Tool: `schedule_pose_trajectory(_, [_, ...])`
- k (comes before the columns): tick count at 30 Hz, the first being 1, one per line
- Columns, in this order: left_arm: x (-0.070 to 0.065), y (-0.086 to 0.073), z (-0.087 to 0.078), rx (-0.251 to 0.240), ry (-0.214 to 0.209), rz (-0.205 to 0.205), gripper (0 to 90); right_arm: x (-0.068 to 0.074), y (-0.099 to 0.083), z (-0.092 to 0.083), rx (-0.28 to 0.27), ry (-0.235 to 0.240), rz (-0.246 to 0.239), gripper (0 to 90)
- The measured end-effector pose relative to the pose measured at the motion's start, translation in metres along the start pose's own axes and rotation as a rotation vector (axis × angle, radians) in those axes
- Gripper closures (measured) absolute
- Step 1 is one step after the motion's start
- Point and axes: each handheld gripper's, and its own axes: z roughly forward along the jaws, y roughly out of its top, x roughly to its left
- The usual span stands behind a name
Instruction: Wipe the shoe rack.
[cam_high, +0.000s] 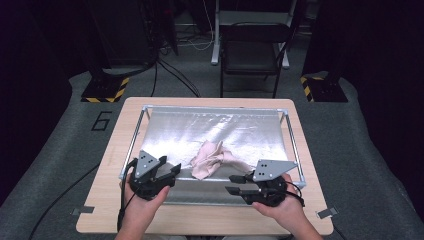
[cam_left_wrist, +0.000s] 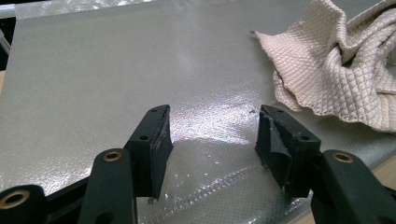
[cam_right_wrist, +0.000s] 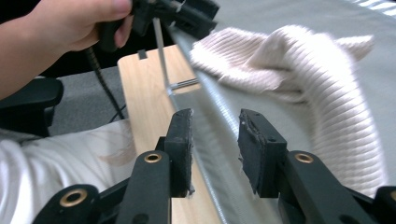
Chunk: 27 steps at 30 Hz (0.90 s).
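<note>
A crumpled pale pink quilted cloth (cam_high: 212, 159) lies on the silver sheet (cam_high: 210, 127) stretched in a metal frame, near its front edge. My left gripper (cam_high: 171, 167) hovers just left of the cloth, pointing right. Its jaws stand open over bare sheet (cam_left_wrist: 116, 70), and the cloth (cam_left_wrist: 336, 70) is ahead to their right. My right gripper (cam_high: 229, 183) is at the front right of the cloth, pointing left. It is open with nothing between the jaws (cam_right_wrist: 215, 126), above the frame's front rail (cam_right_wrist: 205, 93). The cloth (cam_right_wrist: 303, 70) lies ahead of them to the right.
The frame's metal rail (cam_high: 295, 150) runs around the sheet on a wooden table (cam_high: 115, 150). A person's hand holding the left gripper (cam_right_wrist: 173, 14) is at the top left of the right gripper view. A black chair (cam_high: 250, 55) stands beyond the table.
</note>
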Motion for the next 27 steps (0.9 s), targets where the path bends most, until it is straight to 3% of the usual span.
schedule_pose_trajectory(20, [0.0, 0.0, 0.0, 0.002, -0.002, -0.002, 44.5, -0.014, 0.037, -0.005, -0.02, -0.073, -0.003, 63.2])
schedule_pose_trajectory(27, [0.0, 0.0, 0.0, 0.002, -0.001, -0.001, 44.5, -0.024, 0.043, -0.005, -0.035, -0.112, 0.015, 57.9])
